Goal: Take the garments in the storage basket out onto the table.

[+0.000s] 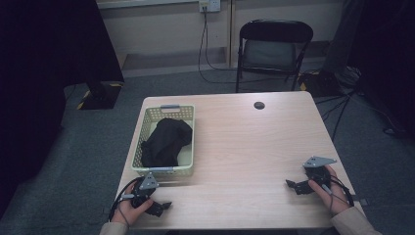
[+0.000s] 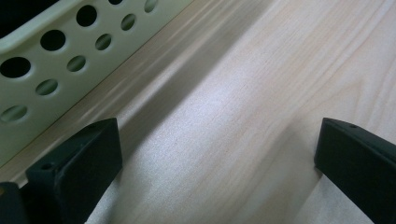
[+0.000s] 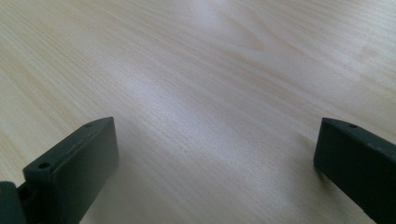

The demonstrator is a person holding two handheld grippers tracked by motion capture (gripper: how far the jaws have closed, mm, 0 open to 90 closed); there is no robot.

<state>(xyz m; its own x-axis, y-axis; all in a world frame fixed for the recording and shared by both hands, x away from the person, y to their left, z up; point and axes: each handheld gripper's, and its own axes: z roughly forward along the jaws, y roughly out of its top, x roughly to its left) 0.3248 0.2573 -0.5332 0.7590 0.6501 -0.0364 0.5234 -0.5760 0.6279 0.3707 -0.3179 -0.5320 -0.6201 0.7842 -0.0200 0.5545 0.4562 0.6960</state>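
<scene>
Resting low on the wooden table (image 1: 244,147) in the high view, the left gripper (image 1: 157,208) sits just below the near short wall of the pale green basket (image 1: 147,169), while the right gripper (image 1: 296,186) lies well apart from it, off at the table's right edge. A black cloth (image 1: 166,139) is heaped inside the basket, up and beyond the left gripper, apart from its jaws. Both hands seem parked at a ready pose, with the left placed close, probably because the cloth is its to fetch.

Seen from the left gripper view, the jaws stand spread wide and released, with bare table (image 2: 224,116) between them. The basket's perforated wall (image 2: 56,70) runs just beside the left-hand jaw, up and to its side, not touching as far as can be told.

From the right gripper view, that claw is likewise released: its two black jaws are held far apart over plain wood grain (image 3: 201,93), nothing between or ahead of them, which suits a hand waiting its turn.
</scene>
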